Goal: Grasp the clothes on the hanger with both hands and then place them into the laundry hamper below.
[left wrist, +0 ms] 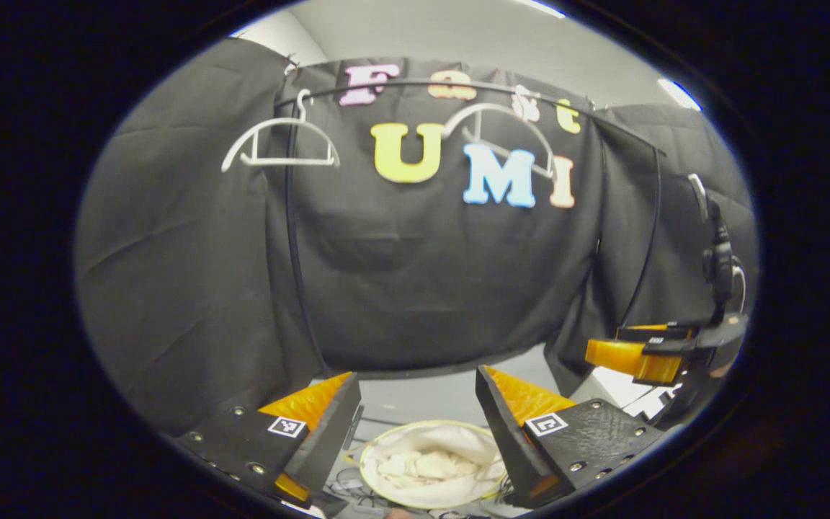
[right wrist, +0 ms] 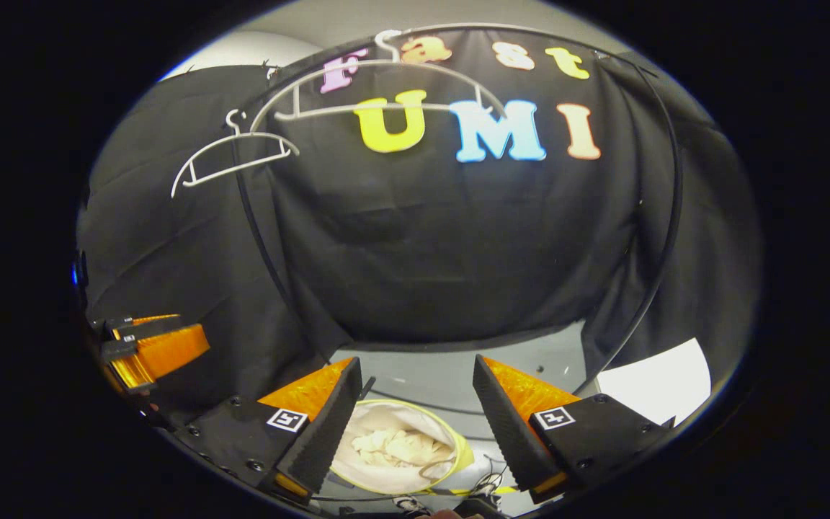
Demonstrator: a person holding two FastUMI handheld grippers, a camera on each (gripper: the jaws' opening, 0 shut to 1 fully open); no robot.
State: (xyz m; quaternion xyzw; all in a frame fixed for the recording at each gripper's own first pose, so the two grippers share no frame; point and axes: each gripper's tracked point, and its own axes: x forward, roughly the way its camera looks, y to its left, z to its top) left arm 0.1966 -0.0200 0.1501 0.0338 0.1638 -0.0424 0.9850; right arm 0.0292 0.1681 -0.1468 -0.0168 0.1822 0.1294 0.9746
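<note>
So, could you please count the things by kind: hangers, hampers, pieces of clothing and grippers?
Hangers: 2, both bare, on the rail: one and the other.
Laundry hamper: 1.
Clothes: 1 pale bundle, lying in the hamper; separate pieces cannot be told apart.
Grippers: 2, left gripper and right gripper, both open.
Total: 6.

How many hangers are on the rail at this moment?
2: one bare hanger toward the left end of the rail, another bare hanger near its middle. Neither carries clothes.
</note>
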